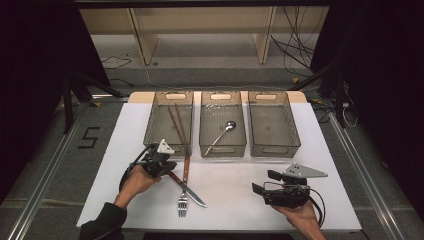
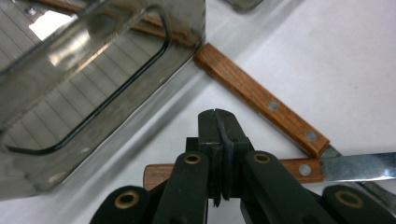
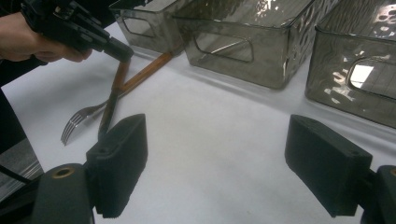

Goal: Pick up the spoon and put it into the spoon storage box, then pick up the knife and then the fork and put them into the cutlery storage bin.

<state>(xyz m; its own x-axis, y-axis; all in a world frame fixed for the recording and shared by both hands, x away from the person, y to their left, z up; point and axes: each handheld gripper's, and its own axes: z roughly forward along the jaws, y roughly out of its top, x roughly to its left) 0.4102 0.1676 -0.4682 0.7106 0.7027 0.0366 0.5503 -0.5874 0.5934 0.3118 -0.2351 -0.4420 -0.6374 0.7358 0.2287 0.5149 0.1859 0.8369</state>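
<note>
The left gripper (image 1: 167,167) has its jaws closed on the knife's (image 1: 189,189) wooden handle, beside the left bin (image 1: 149,131); the blade runs toward the person, crossing the fork (image 1: 184,186); right gripper (image 1: 265,183) wide open, empty, well apart

The white tabletop (image 1: 250,200) carries three smoked clear bins side by side along its far edge: left bin (image 1: 155,131), middle bin (image 1: 222,146), right bin (image 1: 274,145). In front of the left bin a wooden-handled fork (image 1: 184,192) and knife (image 1: 192,192) lie crossed.
</note>
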